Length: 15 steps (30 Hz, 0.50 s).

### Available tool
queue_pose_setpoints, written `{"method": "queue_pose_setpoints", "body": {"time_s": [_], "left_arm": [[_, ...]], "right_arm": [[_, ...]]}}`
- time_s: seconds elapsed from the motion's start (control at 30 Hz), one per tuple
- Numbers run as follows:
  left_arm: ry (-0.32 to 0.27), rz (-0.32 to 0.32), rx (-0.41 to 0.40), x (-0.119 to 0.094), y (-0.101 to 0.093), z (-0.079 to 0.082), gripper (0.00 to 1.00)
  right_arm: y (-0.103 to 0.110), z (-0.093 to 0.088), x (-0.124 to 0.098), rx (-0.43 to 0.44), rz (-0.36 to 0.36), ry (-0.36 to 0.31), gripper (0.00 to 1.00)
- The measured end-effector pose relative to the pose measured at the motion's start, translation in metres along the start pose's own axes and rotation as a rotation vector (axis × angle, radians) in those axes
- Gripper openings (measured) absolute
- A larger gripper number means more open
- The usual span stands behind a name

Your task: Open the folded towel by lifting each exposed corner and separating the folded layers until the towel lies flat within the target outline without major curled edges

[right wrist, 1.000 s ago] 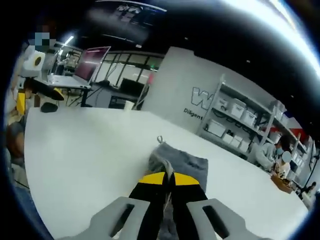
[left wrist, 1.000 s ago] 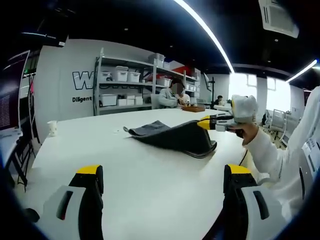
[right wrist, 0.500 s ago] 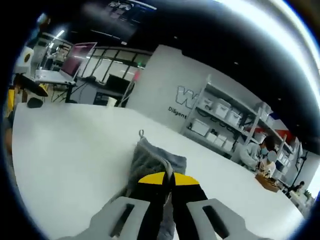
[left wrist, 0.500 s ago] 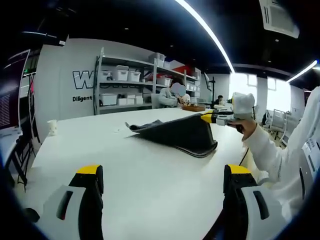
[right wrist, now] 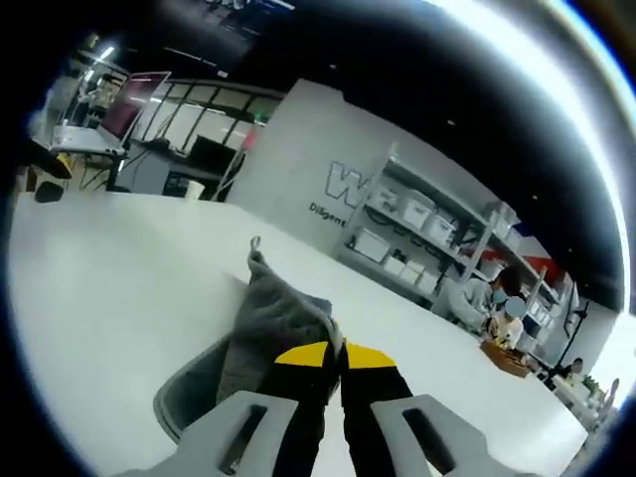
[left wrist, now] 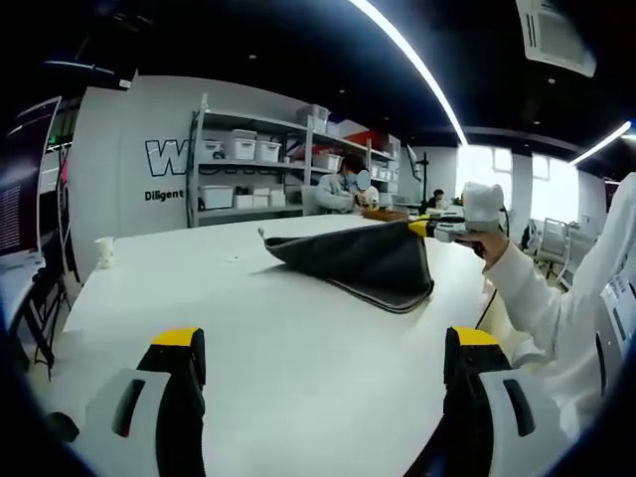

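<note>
A dark grey towel lies on the white table, one corner raised off the surface. My right gripper is shut on that raised corner, held by a hand in a white sleeve. In the right gripper view the towel hangs from the shut yellow-tipped gripper, with a small loop at its far end. My left gripper stands open low over the near table, well short of the towel, with nothing between its fingers.
A small white cup stands at the table's far left. Shelves with white bins line the back wall, where a person sits at a bench. A desk with a monitor lies beyond the table's far side.
My right gripper has lifted the towel corner higher, so the top layer stands up more steeply from the table. The left gripper has stayed where it was.
</note>
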<state>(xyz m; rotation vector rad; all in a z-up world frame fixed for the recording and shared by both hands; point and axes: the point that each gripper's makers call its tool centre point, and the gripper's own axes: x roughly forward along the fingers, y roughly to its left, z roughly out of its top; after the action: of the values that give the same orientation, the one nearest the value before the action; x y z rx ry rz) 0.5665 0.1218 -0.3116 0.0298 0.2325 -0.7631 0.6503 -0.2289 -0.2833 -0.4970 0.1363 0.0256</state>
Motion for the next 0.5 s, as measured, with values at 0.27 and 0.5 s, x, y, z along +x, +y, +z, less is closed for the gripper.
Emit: {"method": "queue_pose_setpoints", "body": {"time_s": [0.27,0.5], "left_arm": [[-0.001,0.002,0.000,0.000,0.001,0.001,0.99],[0.000,-0.001,0.001,0.000,0.000,0.001,0.99]], "right_arm": [[-0.012,-0.008,0.000,-0.009,-0.029,0.020,0.00],[-0.023,-0.010,0.000,-0.014,-0.057,0.029,0.00]]}}
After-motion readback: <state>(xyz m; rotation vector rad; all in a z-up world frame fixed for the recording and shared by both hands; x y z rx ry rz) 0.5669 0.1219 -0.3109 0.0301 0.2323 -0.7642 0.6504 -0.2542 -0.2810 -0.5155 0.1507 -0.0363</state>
